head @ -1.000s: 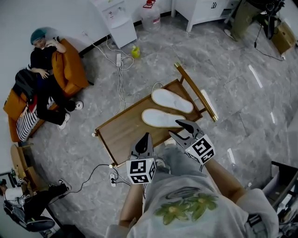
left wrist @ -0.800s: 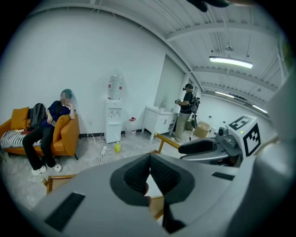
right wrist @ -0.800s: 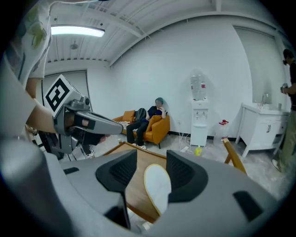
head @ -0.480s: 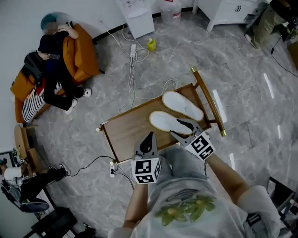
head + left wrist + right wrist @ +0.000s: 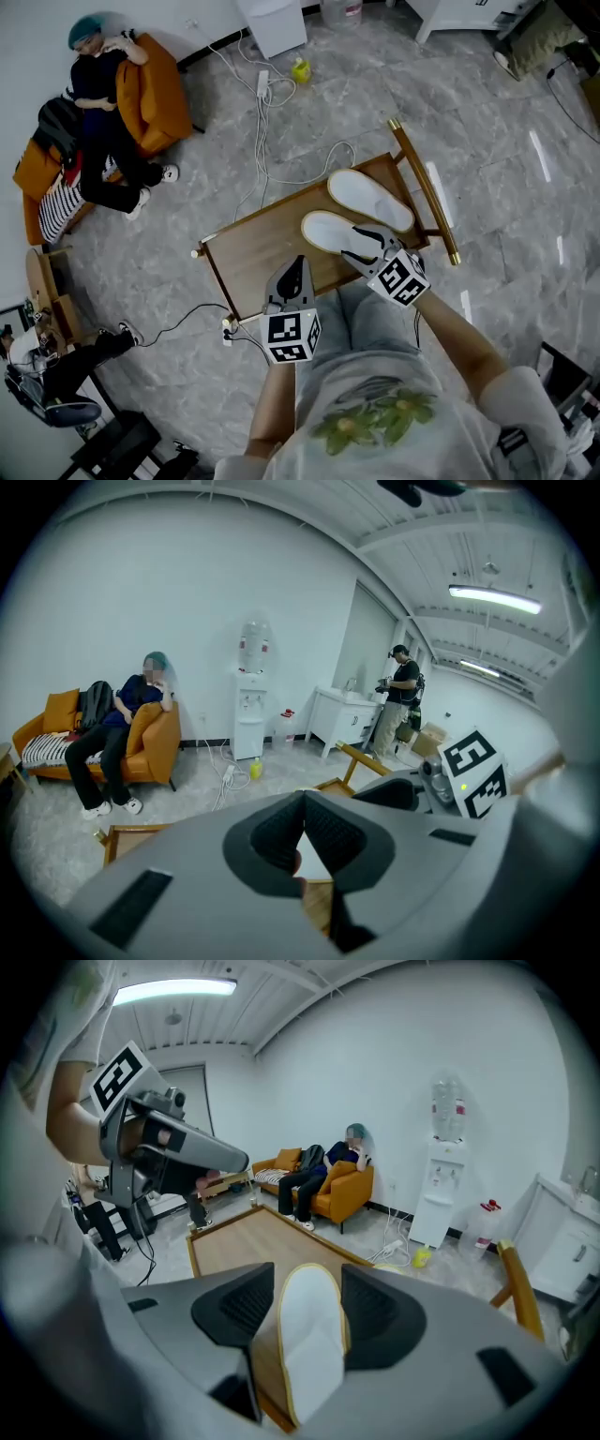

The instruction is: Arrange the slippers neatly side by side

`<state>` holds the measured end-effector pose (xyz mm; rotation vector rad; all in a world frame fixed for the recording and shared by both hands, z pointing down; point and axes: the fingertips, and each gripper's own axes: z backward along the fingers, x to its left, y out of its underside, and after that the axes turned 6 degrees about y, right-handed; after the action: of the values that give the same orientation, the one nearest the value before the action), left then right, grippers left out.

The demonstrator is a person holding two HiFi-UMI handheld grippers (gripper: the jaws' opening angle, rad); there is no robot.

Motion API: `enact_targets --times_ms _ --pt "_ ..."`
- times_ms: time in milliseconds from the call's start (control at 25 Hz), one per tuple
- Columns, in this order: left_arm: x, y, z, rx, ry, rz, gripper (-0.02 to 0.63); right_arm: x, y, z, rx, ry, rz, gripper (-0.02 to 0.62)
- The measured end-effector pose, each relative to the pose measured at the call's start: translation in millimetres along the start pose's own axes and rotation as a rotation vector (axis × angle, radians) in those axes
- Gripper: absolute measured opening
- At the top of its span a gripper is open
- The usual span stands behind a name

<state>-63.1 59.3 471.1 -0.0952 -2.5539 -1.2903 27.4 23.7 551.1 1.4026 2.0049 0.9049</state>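
Observation:
Two white slippers lie side by side on a low wooden table [image 5: 258,251]: the far slipper [image 5: 368,199] and the near slipper [image 5: 328,232]. My right gripper [image 5: 363,247] is over the near slipper's end closest to me, jaws open. In the right gripper view that slipper [image 5: 309,1344] lies flat on the table [image 5: 239,1241], in the gap between the jaws, and neither pad visibly presses it. My left gripper [image 5: 296,269] hovers at the table's near edge, left of the slippers, its tips together and holding nothing. It also shows in the right gripper view [image 5: 178,1152].
A wooden rail with gold ends [image 5: 424,192] rises at the table's right side. Cables and a power strip [image 5: 264,86] trail across the marble floor beyond the table. A person sits on an orange sofa [image 5: 155,89] at the far left. A yellow bottle [image 5: 300,69] stands near the wall.
My right gripper has moved forward from the table's edge to over the near slipper's end. The left gripper has hardly moved. The head view has shifted a little.

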Motion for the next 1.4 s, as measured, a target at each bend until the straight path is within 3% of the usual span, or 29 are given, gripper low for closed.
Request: enact_targets --times_ms 240,840,1000,1400 --pt "4 -4 -8 0.0 0.027 -0.009 0.015 2 21 -18 0.073 -0.019 0.017 0.213" --pt "20 41 -37 0.058 0.065 0.012 0.015 -9 83 -75 0.203 -0.037 0.014 0.212" --pt "20 47 -39 0.06 0.068 0.024 0.015 -5 89 -77 0.203 -0.034 0.006 0.166" --pt "22 60 -43 0.091 0.07 -0.008 0.015 -13 87 -82 0.185 0.028 -0.141 0.063"
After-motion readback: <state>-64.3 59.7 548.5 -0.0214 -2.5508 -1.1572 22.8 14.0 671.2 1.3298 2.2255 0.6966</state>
